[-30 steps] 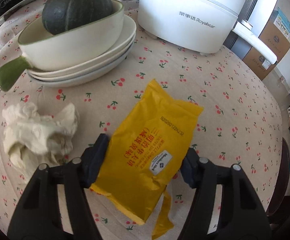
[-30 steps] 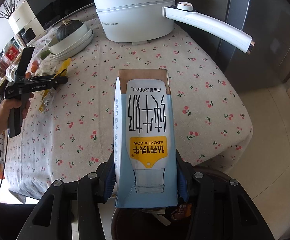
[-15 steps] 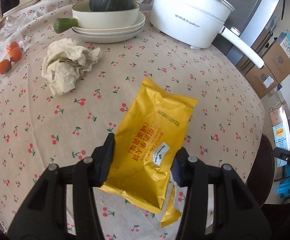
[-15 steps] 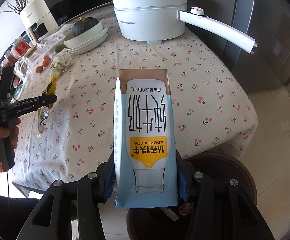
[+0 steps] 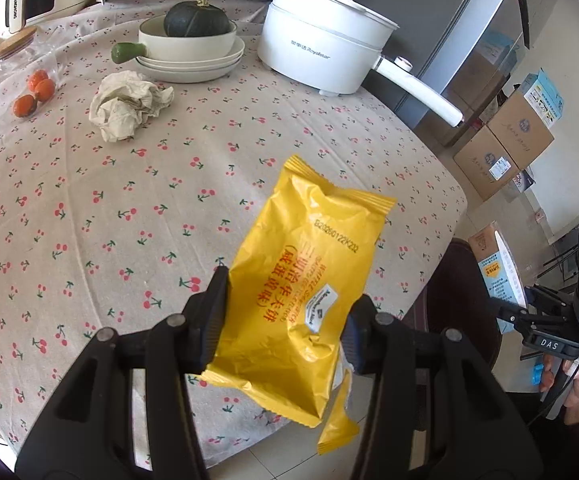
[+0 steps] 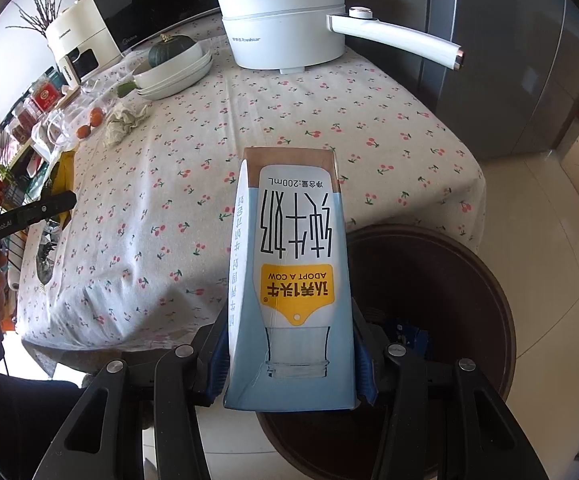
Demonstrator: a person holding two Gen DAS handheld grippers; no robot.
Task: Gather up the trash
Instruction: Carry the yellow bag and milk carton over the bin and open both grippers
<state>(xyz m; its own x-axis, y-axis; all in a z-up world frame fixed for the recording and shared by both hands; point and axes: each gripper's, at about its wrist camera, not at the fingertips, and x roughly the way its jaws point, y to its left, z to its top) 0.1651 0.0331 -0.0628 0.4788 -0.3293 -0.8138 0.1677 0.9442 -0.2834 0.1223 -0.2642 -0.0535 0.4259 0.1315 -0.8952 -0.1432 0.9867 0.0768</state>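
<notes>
While both pieces of trash are already up off the table, nothing has actually gone in the bin yet, so I'd call this roughly halfway. The left gripper (image 5: 285, 320) is clamped on the yellow snack wrapper (image 5: 309, 280), pads pressing both sides, and the wrapper hangs over the table edge at about 5 o'clock in the left wrist view. The right gripper (image 6: 289, 356) is squeezed onto the milk carton (image 6: 293, 280), held upside down judging by the print, right above the dark round bin (image 6: 469, 280), which sits at 4 o'clock in the right wrist view. Still left: a crumpled paper wad (image 5: 129, 110) on the cherry tablecloth (image 5: 89, 200) near the stacked plates (image 5: 193, 66) at 11 o'clock. Both grippers tilt steeply down. The left one looks short of the bin, off at 9 o'clock from the right camera, so my guess is the carton drops first.
</notes>
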